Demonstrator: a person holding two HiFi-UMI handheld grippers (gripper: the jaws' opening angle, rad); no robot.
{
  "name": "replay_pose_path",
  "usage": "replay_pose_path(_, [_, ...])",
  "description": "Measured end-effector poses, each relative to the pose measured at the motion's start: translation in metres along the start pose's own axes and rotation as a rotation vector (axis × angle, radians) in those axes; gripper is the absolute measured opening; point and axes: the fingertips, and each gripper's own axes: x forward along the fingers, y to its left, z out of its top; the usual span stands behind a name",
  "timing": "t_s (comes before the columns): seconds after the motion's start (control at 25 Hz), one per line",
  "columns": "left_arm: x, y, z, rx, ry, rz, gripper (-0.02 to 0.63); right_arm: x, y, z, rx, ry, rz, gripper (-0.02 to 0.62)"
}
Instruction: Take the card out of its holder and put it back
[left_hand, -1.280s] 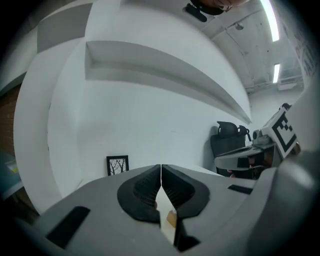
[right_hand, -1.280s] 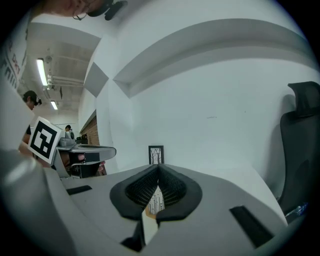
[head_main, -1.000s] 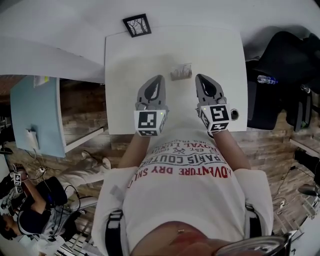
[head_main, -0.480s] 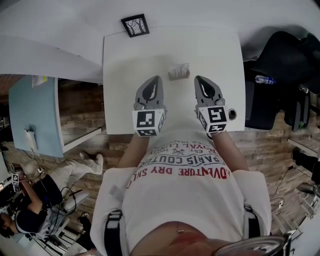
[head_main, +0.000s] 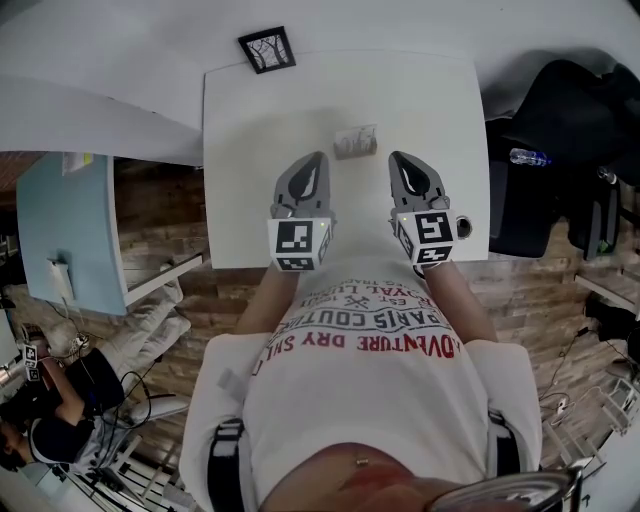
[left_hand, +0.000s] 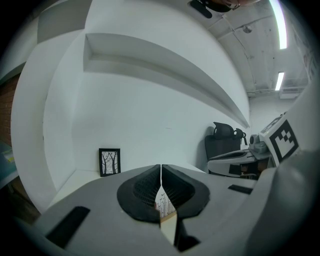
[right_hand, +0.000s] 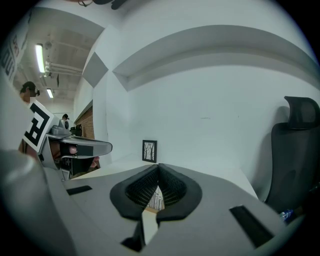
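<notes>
My left gripper (head_main: 319, 157) and right gripper (head_main: 398, 157) haven't moved, jaws pressed together and empty, just short of the card holder (head_main: 356, 142).

A white table (head_main: 420, 100) carries two small things, well apart. A black-framed picture (head_main: 267, 49) of bare trees stands at its far left corner, close to the wall. Nearer the middle is a holder (head_main: 357, 154) with the card (head_main: 355, 138) in it.

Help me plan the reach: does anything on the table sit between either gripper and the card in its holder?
Nothing visible: only bare table separates the left gripper and right gripper from the card.
</notes>
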Motion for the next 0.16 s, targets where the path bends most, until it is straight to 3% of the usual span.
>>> replay_pose_path(0.16, [0.0013, 0.0013, -0.0091, 0.000, 0.015, 0.006, 0.029, 0.0002, -0.0011, -0.0008, 0.001, -0.002, 0.003, 0.020])
